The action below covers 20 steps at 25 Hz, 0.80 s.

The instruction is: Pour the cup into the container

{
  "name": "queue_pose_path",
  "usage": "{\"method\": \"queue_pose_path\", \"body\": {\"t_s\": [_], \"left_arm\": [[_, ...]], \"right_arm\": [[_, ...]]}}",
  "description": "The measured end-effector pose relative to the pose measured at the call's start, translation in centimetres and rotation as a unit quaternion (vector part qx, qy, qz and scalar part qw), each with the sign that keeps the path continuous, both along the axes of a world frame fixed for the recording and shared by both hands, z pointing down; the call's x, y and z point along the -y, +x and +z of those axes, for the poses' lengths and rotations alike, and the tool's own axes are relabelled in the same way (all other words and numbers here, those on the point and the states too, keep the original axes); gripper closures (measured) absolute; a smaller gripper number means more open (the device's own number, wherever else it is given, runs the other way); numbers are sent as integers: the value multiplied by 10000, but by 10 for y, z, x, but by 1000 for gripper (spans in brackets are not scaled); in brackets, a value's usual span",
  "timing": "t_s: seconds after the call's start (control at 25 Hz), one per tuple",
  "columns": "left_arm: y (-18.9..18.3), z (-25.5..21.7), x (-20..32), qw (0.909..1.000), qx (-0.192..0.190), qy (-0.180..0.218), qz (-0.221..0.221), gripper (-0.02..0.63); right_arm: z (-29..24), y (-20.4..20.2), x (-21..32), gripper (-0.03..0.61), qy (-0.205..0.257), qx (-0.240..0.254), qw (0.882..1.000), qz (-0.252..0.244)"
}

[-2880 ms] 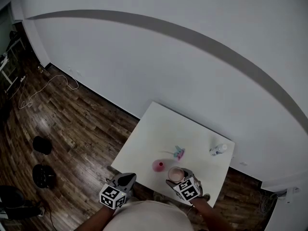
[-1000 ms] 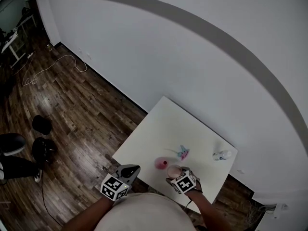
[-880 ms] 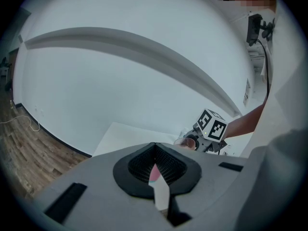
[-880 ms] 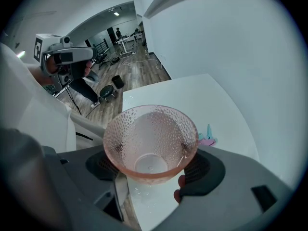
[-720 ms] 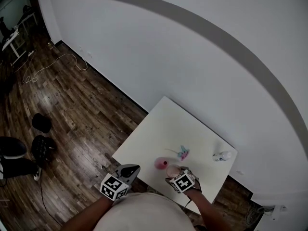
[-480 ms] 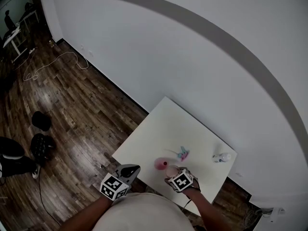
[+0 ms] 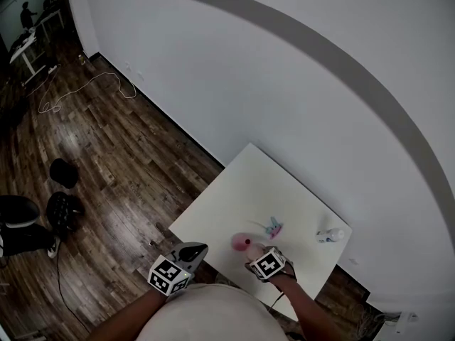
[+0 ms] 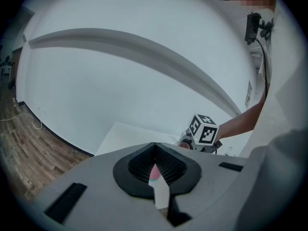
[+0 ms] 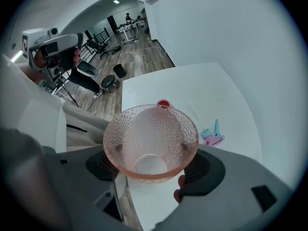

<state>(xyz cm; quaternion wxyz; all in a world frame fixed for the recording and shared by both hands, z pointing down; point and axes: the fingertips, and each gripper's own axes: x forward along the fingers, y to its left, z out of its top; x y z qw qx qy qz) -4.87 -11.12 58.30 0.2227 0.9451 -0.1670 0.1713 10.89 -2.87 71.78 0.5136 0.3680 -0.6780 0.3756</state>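
Observation:
A pink dimpled see-through cup (image 9: 151,138) sits between the jaws of my right gripper (image 9: 151,147), which is shut on its sides. Its mouth faces the camera and I see nothing inside it. Just past its rim stands a small red container (image 9: 163,103). In the head view the right gripper (image 7: 257,254) tips the cup (image 7: 254,251) down next to the container (image 7: 239,243) at the near part of the white table (image 7: 234,190). My left gripper (image 7: 193,250) hangs off the table's near-left edge, its jaws (image 8: 155,150) together and holding nothing.
A pink and teal toy (image 7: 271,226) lies mid-table, also seen in the right gripper view (image 9: 211,136). A small white bottle (image 7: 328,235) lies near the right edge. A white wall runs behind the table. Black objects (image 7: 64,190) and a cable (image 7: 85,91) lie on the wood floor at left.
The right gripper has tilted the cup a little further down toward the red container, so its marker cube now covers most of the cup. The left gripper has stayed put.

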Motion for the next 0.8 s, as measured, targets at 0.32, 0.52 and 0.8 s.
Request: {"method": "queue_pose_path", "body": {"t_s": [0.32,0.52,0.8], "left_arm": [[-9,3,1,10000,4,-40,-55,603],[-6,4,3,10000,5,-53,-51,602],[-10,4,3,10000,-9,-57,-81,601]], "right_arm": [[3,-2,0,206,-178,-58,9998,-19],[4,2,3,206,-285,-90,9995,-38],[6,1,1,206,-405,-101,9991,-54]]}}
